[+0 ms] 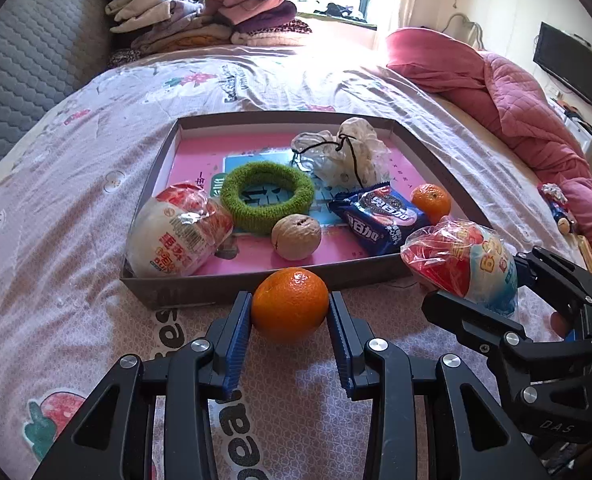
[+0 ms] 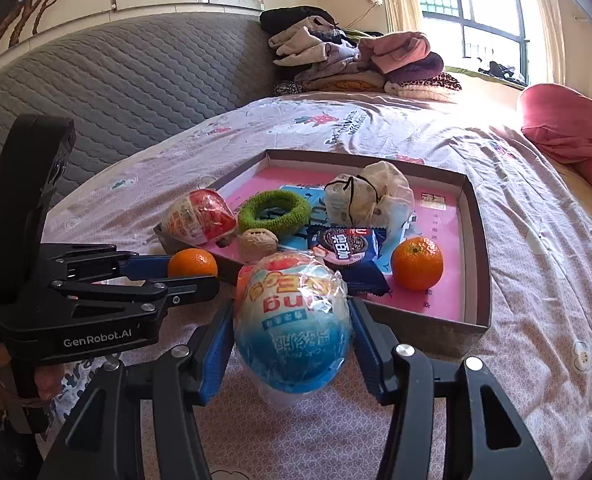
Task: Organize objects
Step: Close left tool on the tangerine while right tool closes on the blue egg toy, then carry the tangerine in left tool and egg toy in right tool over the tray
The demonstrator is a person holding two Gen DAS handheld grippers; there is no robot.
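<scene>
From the left wrist camera, the left tongs (image 1: 290,312) pinch an orange (image 1: 290,304), both blue pads against its sides, just outside the near wall of a shallow cardboard box (image 1: 184,292) lying on the bed (image 1: 76,152). Inside the box sit a red-and-white wrapped bun (image 1: 178,232) in the near left corner, a green fuzzy ring (image 1: 266,196), a walnut (image 1: 296,237), a blue cookie packet (image 1: 379,216), a white drawstring pouch (image 1: 347,156) and a second orange (image 1: 431,202). From the right wrist camera, the right tongs (image 2: 292,344) grip a blue-and-white wrapped snack ball (image 2: 292,320), held just short of the box's near wall. Judging by this, most things are already boxed; the gripped orange and the snack ball remain to be placed inside, plus perhaps small items lying near the pink quilt (image 1: 535,120).
</scene>
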